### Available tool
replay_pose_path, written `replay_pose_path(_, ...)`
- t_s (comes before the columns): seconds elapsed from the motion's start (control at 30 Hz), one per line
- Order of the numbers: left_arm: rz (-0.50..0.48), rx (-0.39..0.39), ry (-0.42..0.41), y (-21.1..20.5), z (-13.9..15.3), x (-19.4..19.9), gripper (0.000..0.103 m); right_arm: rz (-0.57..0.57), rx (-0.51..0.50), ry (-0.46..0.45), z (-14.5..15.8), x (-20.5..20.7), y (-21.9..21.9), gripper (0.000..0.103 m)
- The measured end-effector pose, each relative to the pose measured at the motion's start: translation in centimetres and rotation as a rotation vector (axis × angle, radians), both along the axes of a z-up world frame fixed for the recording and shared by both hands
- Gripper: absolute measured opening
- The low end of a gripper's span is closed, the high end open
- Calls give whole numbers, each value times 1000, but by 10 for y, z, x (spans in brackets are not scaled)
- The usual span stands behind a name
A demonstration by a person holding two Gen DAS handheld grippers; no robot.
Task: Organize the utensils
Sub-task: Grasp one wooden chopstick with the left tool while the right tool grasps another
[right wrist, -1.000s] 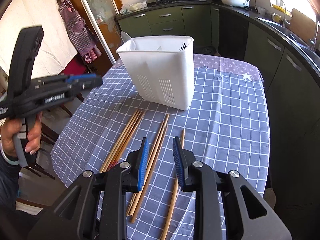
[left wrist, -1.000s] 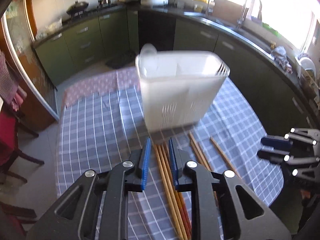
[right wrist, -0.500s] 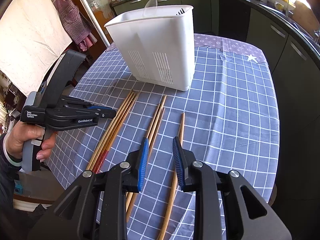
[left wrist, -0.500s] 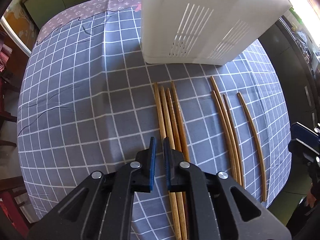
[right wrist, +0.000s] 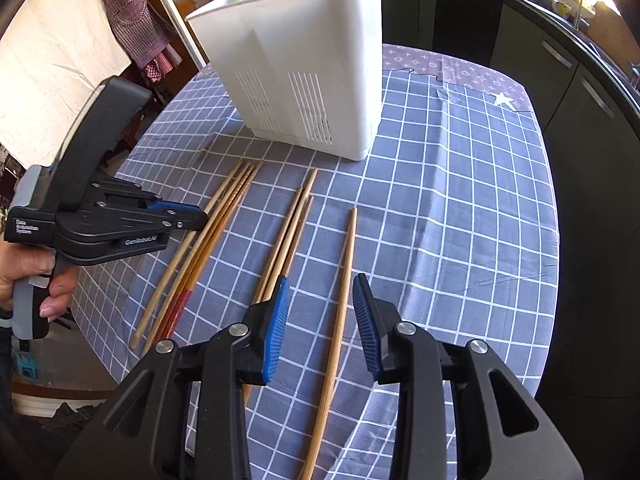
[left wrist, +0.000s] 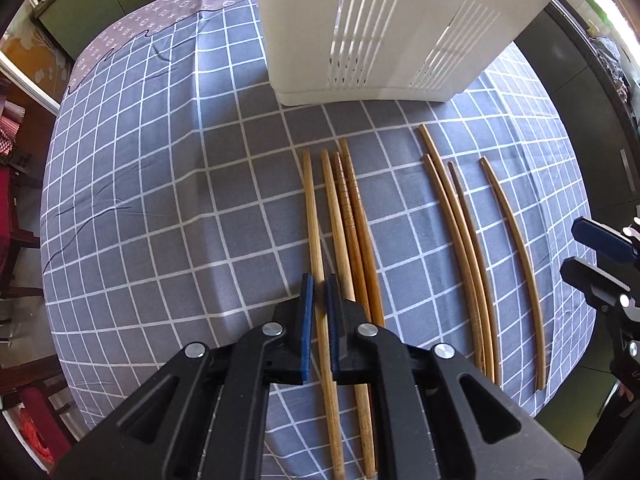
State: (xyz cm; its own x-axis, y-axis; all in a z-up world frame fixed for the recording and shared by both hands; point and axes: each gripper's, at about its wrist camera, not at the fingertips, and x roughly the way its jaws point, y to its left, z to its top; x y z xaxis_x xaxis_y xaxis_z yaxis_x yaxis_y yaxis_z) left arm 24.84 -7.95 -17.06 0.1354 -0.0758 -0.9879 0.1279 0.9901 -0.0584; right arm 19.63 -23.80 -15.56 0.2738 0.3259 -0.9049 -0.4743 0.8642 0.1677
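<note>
- left tongs [left wrist: 319,286]: pressed together on the leftmost chopstick [left wrist: 313,216] of a group of four, over the checked tabletop [left wrist: 160,200].
- right tongs [right wrist: 320,296]: spread, jaws just been opening; a lone chopstick [right wrist: 347,264] lies between them, untouched.
- white utensil holder [right wrist: 304,80]: upright, beyond the chopstick tips.

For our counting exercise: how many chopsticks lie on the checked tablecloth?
8. Four lie close together in one bundle in front of the white holder, three in a second bundle beside them, and one alone at the far side. None seems hidden.
</note>
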Motion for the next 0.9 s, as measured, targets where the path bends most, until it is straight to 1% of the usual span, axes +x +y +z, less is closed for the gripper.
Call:
replay_pose_path(0.03,-3,-3,6,0,0,-2,6,4,-12,22,-4,2,1,33)
replay_pose_path(0.1,-12,-2,5,-1,1,-5,6,11,-40,63,-13,7,3,30)
replay_pose_path(0.13,-16,-2,0,1,3,-8,6,17,-55,84,-18,9,5,28)
replay_pose_path(0.23,-22,-12,-18,2,11,-14,6,19,-92,140,-32,17,8,27)
replay_pose_path(0.27,-25,-14,-26,3,14,-16,6,18,-100,157,-36,20,9,24)
replay_pose_path(0.3,-27,-14,-33,3,17,-19,6,14,-111,169,-40,22,10,24)
replay_pose_path(0.47,-31,-22,-72,11,33,-30,6,12,-152,189,-49,31,17,23)
replay_pose_path(0.6,-38,-36,-103,16,45,-38,6,21,-194,187,-52,33,26,19)
replay_pose_path(0.63,-43,-38,-109,20,44,-38,6,20,-205,185,-51,35,27,13)
replay_pose_path(0.67,-47,-41,-114,21,46,-41,6,18,-219,180,-52,35,28,10)
replay_pose_path(0.8,-54,-48,-127,24,53,-46,6,13,-212,178,-52,35,32,8)
replay_pose_path(0.9,-55,-52,-134,26,56,-45,6,12,-181,176,-48,32,28,7)
